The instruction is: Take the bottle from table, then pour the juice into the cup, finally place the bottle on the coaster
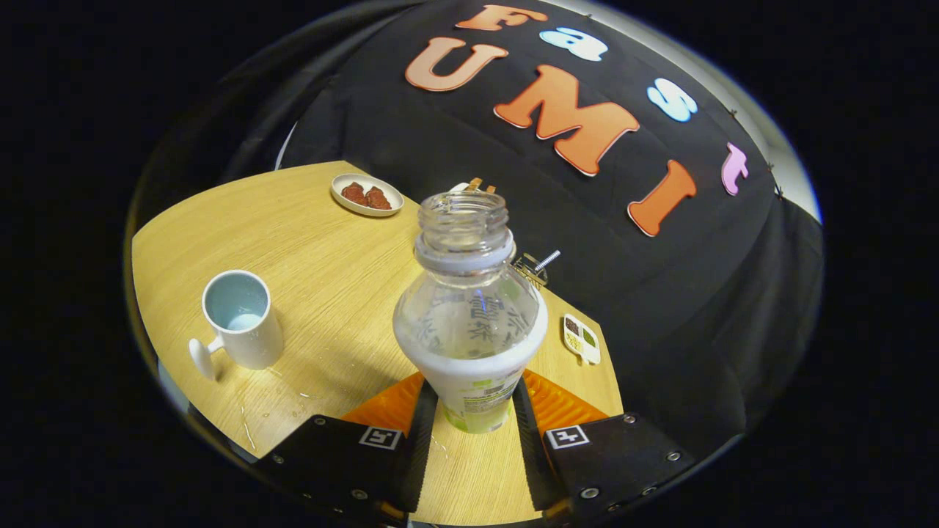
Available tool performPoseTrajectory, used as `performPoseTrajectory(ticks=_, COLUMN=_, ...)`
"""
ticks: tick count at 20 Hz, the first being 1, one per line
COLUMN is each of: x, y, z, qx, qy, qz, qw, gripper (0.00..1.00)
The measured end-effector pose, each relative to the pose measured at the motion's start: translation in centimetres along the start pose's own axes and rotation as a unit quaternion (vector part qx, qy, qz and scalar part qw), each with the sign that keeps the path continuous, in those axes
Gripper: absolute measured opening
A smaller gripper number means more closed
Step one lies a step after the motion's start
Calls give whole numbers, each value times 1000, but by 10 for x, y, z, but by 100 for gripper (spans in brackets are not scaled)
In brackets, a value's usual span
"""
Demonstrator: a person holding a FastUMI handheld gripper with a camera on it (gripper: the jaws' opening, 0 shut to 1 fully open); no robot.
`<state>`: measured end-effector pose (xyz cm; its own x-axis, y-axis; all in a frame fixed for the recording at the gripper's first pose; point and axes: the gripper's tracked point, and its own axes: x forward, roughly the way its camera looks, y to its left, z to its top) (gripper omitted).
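A clear plastic bottle [469, 323] with no cap stands between my fingers, its open mouth pointing away from me. Milky white liquid fills its lower part below the shoulder, and the upper part looks empty. My gripper [475, 418] is shut on the bottle's labelled lower body, one finger pressing on each side. A white mug [242, 319] sits on the wooden table [330, 257], left of the bottle and apart from it, handle toward me. A little pale liquid lies in its bottom. I cannot tell whether the bottle's base touches the table.
A small white dish [367, 194] with reddish-brown pieces sits far back on the table. A little white compartment tray [581, 337] lies right of the bottle near the table edge. A small metal object [535, 265] pokes out behind the bottle. Drops of liquid [293, 389] spot the wood near the mug.
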<state>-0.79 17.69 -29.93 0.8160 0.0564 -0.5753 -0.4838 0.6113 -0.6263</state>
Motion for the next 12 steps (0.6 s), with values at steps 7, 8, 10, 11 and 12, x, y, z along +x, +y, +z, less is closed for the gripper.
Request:
performPoseTrajectory(ticks=7, x=12, y=23, z=23, qx=-139, qy=-30, qz=-28, qw=989, gripper=57)
performPoseTrajectory(ticks=8, x=13, y=27, z=25, qx=-159, qy=-34, qz=-31, qw=986, gripper=57)
performPoseTrajectory(ticks=10, x=14, y=36, z=28, qx=-187, qy=-42, qz=-30, qw=981, gripper=57)
performPoseTrajectory(ticks=11, x=15, y=39, z=29, qx=-201, qy=-44, qz=-32, qw=978, gripper=57)
performPoseTrajectory(ticks=12, x=18, y=42, z=29, qx=-214, qy=-46, qz=-34, qw=975, gripper=57)
